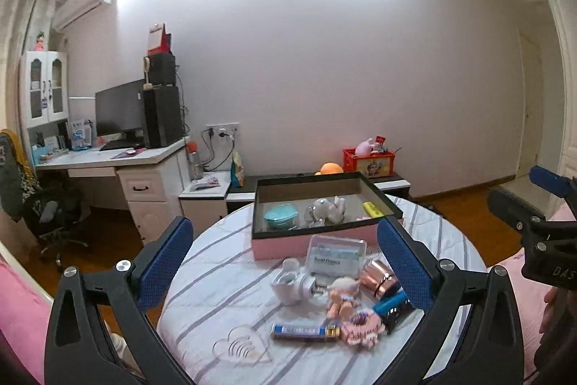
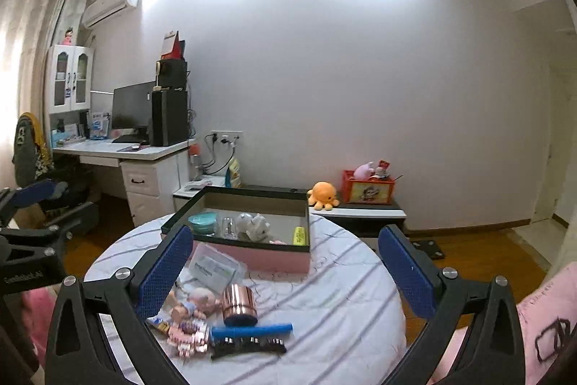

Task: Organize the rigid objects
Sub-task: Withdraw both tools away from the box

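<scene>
The left gripper (image 1: 285,262) is spread wide with nothing between its blue pads (image 1: 169,255); the right gripper (image 2: 286,271) gapes just as wide, also holding nothing. Both hang above a round table (image 1: 216,276) under a striped cloth.

Much is hard to read. In the left view the right pad covers part of the copper cup (image 1: 380,280) and of the comb (image 1: 391,303) at about 4 o'clock of the pile. In the right view the left pad hides the near corner of the clear case (image 2: 216,267), and the white plug, plain in the left view (image 1: 288,280), cannot be found there. The print on the case is too blurred to read. The pink block toy (image 1: 360,329) is smeared in both views.

The loose things lie bunched near the table's middle: a doll (image 1: 342,293) touching the cup, a blue tube (image 1: 303,331) at 6 o'clock of the doll, and a clear heart shape (image 1: 239,347) apart at 7 o'clock.

At 12 o'clock of the pile stands the tray (image 1: 277,246), pink outside with a dark rim. Inside it sit a teal bowl (image 1: 281,217), a glassy piece (image 1: 313,217), a white figure (image 1: 330,208) and a yellow marker (image 1: 373,209), the marker well apart at the 3 o'clock end.
</scene>
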